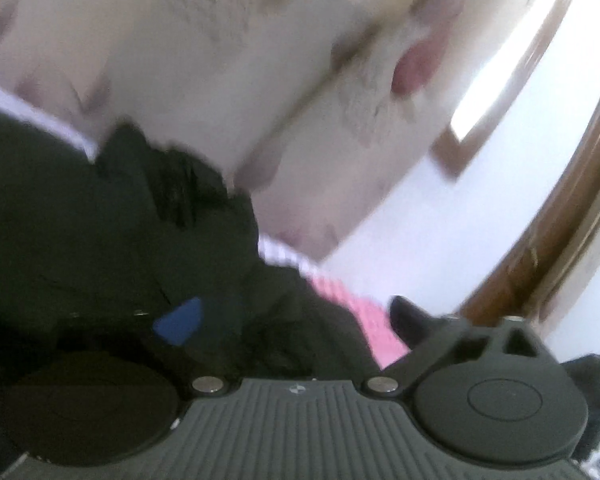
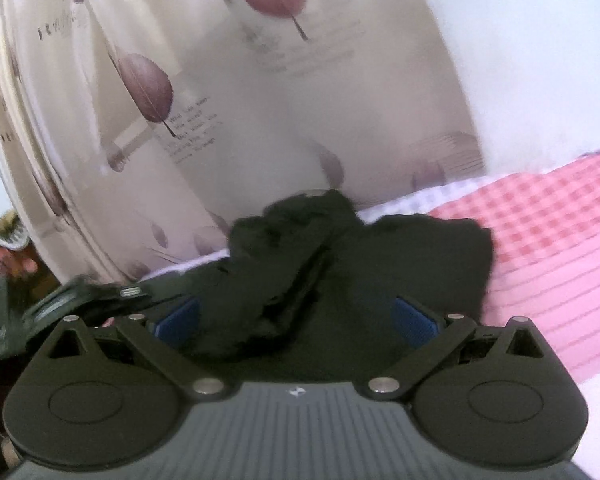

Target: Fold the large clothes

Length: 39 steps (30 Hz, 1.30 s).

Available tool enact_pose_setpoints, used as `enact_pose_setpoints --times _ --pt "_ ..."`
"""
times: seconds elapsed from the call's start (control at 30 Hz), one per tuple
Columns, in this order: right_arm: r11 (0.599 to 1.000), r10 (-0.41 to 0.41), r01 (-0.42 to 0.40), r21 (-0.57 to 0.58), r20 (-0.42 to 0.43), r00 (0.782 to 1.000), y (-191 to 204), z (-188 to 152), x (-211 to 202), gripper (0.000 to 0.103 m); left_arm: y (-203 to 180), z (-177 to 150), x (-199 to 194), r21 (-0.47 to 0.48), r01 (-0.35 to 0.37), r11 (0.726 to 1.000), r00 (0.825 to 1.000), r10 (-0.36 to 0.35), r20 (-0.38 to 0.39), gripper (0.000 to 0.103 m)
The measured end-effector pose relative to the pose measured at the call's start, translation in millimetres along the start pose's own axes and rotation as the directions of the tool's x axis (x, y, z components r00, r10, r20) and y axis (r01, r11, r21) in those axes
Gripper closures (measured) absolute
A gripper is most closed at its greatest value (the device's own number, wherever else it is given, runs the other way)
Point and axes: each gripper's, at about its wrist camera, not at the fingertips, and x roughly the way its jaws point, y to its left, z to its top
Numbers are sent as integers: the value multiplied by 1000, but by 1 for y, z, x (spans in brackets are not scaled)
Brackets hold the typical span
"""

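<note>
Right gripper (image 2: 296,320): jaws stand wide apart, blue pads (image 2: 414,322) showing on both sides. The black garment (image 2: 340,264) lies directly ahead, bunched between the open fingers; whether the pads touch it cannot be told. Its ridge runs away from the jaws, slightly up and right, toward the curtain.

Left gripper (image 1: 284,328): jaws wide, only one blue pad (image 1: 180,322) visible against the cloth. The garment (image 1: 80,240) lies ahead and to the left in that view, none of it pinched; the view is blurred.

Judgement: the right gripper sits better centred on the heap for the next grasp.

The garment is soft, matte and crumpled. It rests on a pink checked bedspread (image 2: 560,240), ribbed nearer the camera. Beyond hangs a pale curtain (image 2: 260,120) printed with mauve leaves.
</note>
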Motion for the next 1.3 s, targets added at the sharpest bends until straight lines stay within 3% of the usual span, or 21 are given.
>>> enact_pose_setpoints --times 0.13,0.33,0.37,0.4,0.43,0.47,0.53,0.6,0.7,0.8,0.87,0.93,1.07,1.2,1.3 --pt "999 0 2 48 -49 999 2 10 27 0 10 8 -38 1 -28 1000 998 28 64 0" --pt "995 -11 28 100 -164 986 -1 14 97 0 42 26 -68 31 -253 967 959 247 140 4" --pt "997 -18 32 75 -183 983 2 12 107 11 51 27 -71 25 -282 959 951 275 143 4" --pt "999 -28 37 39 -200 979 7 10 114 61 61 28 -69 19 -302 953 944 296 144 4" --pt "999 -42 46 13 -231 972 12 9 120 82 68 28 -71 9 -324 946 937 320 142 4" --pt "999 -39 45 18 -236 971 15 9 120 85 75 30 -72 -9 -340 940 930 338 143 4" --pt "999 -42 40 -18 -168 985 21 9 102 87 89 34 -81 -54 -337 940 928 342 149 4" --pt "993 -101 94 -68 -121 987 20 7 86 88 94 42 -89 -74 -338 938 924 346 164 4" --pt "979 -183 167 -116 -149 972 8 -2 83 89 90 53 -89 -48 -322 946 927 325 189 4" --pt "976 -211 203 -72 -139 968 0 -2 81 89 86 64 -83 -13 -318 948 924 313 220 4" --pt "981 -185 181 -65 -50 982 10 9 67 88 88 76 -78 -12 -296 955 925 290 245 5" --pt "986 -124 121 -119 -21 992 30 18 65 88 93 88 -67 -10 -296 955 924 289 250 5" --pt "967 -47 27 -253 -72 996 71 25 98 88 111 105 -38 -2 -331 943 925 325 195 6" --pt "933 -93 28 -360 -166 982 80 11 146 88 137 106 -8 11 -399 917 912 395 107 16" --pt "895 -193 88 -437 -203 960 74 -8 172 90 154 96 0 26 -438 899 897 435 81 18"
